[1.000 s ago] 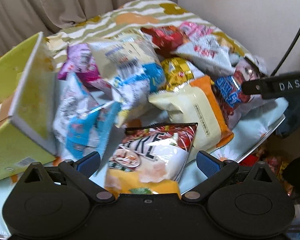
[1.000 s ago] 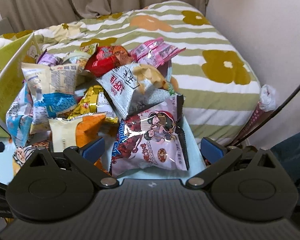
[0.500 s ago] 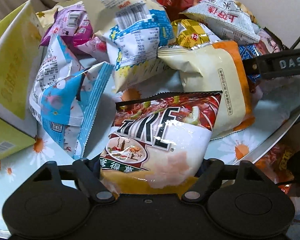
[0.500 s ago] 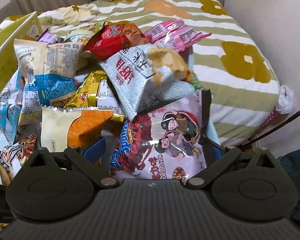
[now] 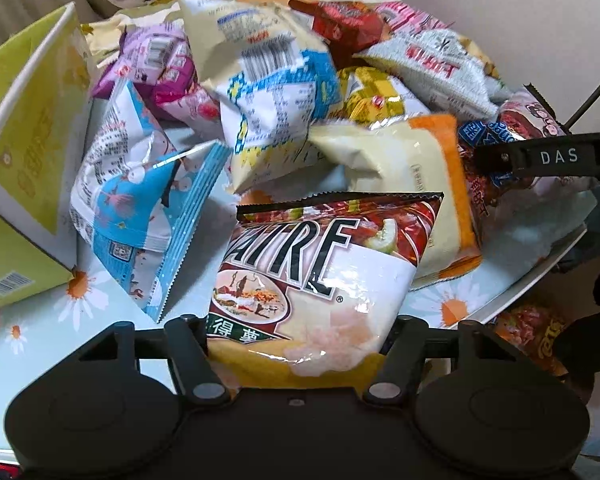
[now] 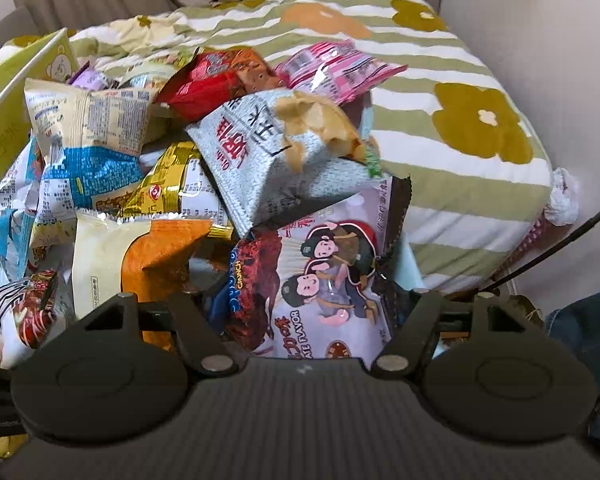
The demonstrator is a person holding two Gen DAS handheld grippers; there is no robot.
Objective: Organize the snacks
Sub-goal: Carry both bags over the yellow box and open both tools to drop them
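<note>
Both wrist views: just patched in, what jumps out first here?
A heap of snack bags on a daisy-print tray, with a striped flowered blanket behind. Nearest the left gripper, its jaws closing, a red-and-white chip bag sits between them; the right gripper is closing around a monkey-print chocolate bag. A yellow-green box stands at the pile's left.

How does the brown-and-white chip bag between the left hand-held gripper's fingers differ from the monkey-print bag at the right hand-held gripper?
The chip bag shows bold black letters on white with a yellow bottom; the monkey-print bag shows cartoon monkeys on pale lilac. The chip bag lies clear on top; the monkey-print bag is partly under a grey bag. Both are sealed, glossy, and sit between closing jaws.
</note>
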